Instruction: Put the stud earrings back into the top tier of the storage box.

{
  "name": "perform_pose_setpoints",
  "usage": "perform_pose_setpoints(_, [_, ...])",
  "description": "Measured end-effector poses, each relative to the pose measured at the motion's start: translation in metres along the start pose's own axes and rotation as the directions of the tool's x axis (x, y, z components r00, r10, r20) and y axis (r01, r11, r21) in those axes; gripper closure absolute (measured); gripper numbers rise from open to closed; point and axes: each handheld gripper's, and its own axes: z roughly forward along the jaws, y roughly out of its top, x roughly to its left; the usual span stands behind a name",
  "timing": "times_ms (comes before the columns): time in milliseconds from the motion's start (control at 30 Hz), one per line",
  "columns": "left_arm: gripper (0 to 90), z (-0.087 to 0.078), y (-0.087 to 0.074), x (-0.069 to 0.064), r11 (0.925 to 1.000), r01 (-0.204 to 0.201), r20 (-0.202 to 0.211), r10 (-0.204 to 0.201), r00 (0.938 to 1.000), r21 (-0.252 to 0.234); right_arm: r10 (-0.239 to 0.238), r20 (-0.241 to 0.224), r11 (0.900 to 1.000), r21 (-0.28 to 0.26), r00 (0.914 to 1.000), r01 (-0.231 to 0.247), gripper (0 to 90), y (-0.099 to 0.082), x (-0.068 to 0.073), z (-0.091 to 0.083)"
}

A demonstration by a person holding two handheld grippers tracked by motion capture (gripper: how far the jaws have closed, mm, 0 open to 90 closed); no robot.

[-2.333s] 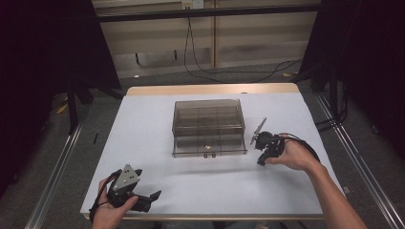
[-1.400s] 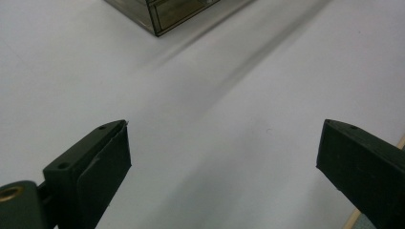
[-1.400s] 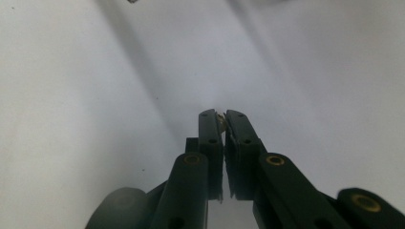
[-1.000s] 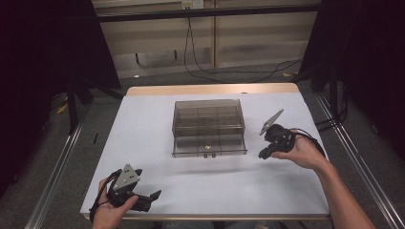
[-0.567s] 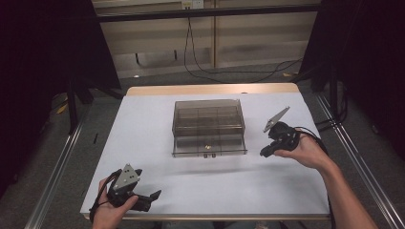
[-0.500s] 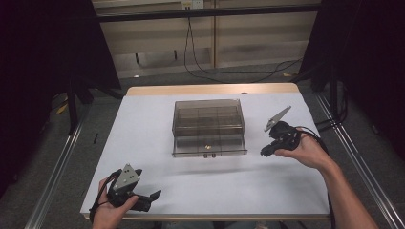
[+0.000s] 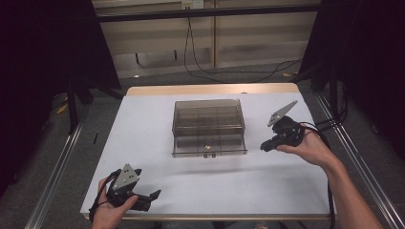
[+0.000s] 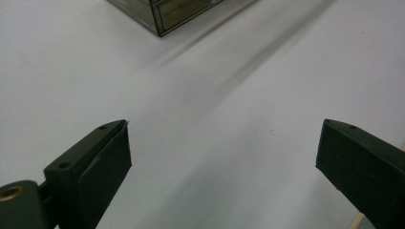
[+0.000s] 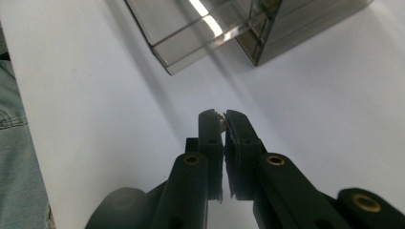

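One tiny metal bit [image 9: 220, 117] sits pinched at the tips of the right tool [image 9: 222, 119], at 3 o'clock of the box [image 7: 208, 125]. It looks light, hard and slippery, so grip it squarely. The left tool [image 8: 222, 152] gapes wide, empty.

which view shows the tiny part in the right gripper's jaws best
The right gripper view: the small part sits pinched at the tips of the shut right gripper. In the high view the right gripper is too small to show it. The left gripper view faces table.
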Motion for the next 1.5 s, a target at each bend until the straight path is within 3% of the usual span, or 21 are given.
perform_pose_setpoints(700, [4.5,0.001,0.000,-0.001,1.0000,-0.002,-0.006,0.002,1.0000,0.003,-0.039,-0.009,0.9972,-0.064,0.9992,0.038,85.6,0.015,0.006,-0.024])
perform_pose_setpoints(1067, [4.7,0.001,0.000,-0.001,1.0000,-0.002,-0.008,0.002,1.0000,0.006,-0.108,-0.008,0.9910,-0.080,0.9941,0.107,85.6,0.032,0.016,-0.029])
perform_pose_setpoints(1500, [4.6,0.000,0.000,-0.001,1.0000,0.001,-0.006,-0.001,1.0000,0.004,-0.123,-0.020,0.9886,-0.091,0.9922,0.121,85.7,0.052,0.018,-0.028])
